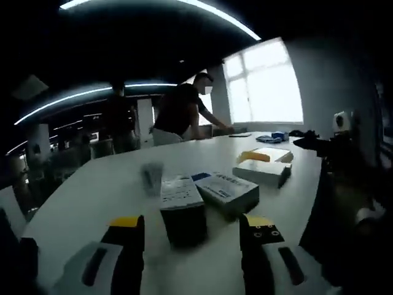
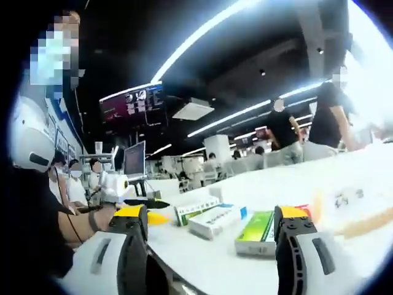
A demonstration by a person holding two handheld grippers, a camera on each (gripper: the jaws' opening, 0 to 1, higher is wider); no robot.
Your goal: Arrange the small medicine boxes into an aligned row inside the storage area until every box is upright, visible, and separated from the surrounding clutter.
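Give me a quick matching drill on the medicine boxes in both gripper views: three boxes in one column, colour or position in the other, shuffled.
Column 1:
1. box between the left gripper's jaws
2. box with blue label
3. green box

Column 2:
a. lies flat beside the right gripper's right jaw
b. stands nearest the camera, dark front face
c. lies flat, to the right of the standing box

Pairs: 1-b, 2-c, 3-a

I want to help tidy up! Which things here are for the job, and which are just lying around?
For the job: blue-and-white box, dark-sided box, green box, white box, left gripper, right gripper.

Lying around: blurry cup, blue cloth.
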